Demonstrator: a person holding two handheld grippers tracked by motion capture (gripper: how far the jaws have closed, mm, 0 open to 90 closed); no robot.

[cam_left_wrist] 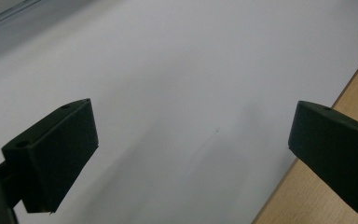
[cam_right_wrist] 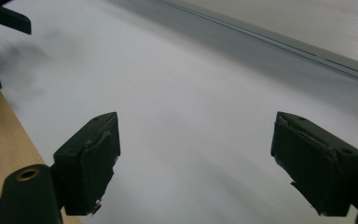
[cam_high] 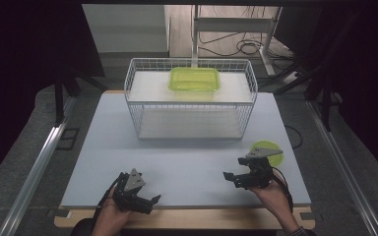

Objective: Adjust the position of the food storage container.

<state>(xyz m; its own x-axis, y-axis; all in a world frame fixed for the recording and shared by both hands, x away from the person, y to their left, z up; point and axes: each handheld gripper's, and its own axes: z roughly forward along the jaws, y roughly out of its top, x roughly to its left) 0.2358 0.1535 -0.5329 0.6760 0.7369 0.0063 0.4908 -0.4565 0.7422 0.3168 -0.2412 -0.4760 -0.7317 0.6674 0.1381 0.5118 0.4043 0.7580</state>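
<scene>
Left gripper (cam_high: 147,200) rests at the near table edge, jaws spread, empty — parked. Right gripper (cam_high: 232,177) likewise spread and empty. Green lid (cam_high: 270,149) lies flat just behind it; green container (cam_high: 195,78) sits far ahead, atop the wire basket (cam_high: 137,101) — likely awaiting its lid.

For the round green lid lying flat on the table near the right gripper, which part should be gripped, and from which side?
Grip the round green lid at its rim, probably the edge toward the table's right side, which lies uncovered. It lies flat on the table, so only the thin edge offers a hold. The right gripper, open and nearest, would come in low with one jaw sliding under the rim.
</scene>
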